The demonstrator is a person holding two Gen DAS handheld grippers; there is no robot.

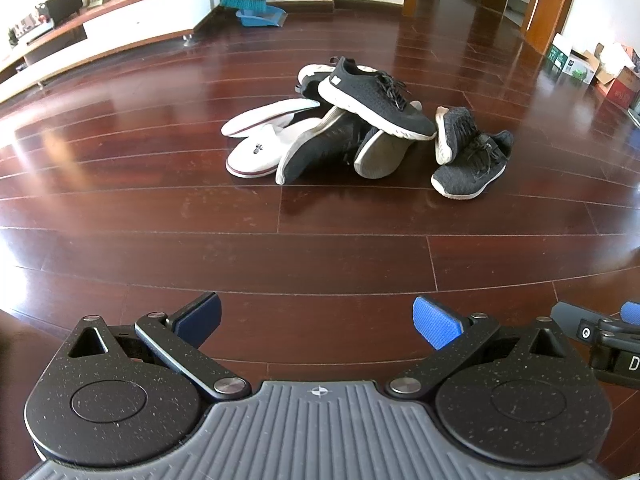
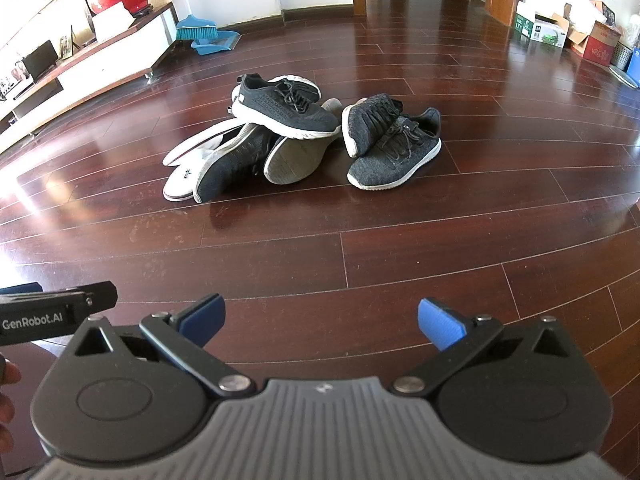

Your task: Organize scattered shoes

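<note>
Sorting has not begun: my left gripper (image 1: 316,322) and right gripper (image 2: 320,322) both hang spread wide and empty over bare floor (image 1: 320,248), well short of the shoes. The heap lies further out on the floor: a black mesh sneaker (image 1: 376,98) rests tilted on top of overturned ones, white slippers (image 1: 260,152) at its left, a grey knit sneaker (image 2: 394,152) upright at its right. I judge the top sneaker should come off first. Cardboard boxes (image 2: 560,30) stand far right; their contents cannot be told.
</note>
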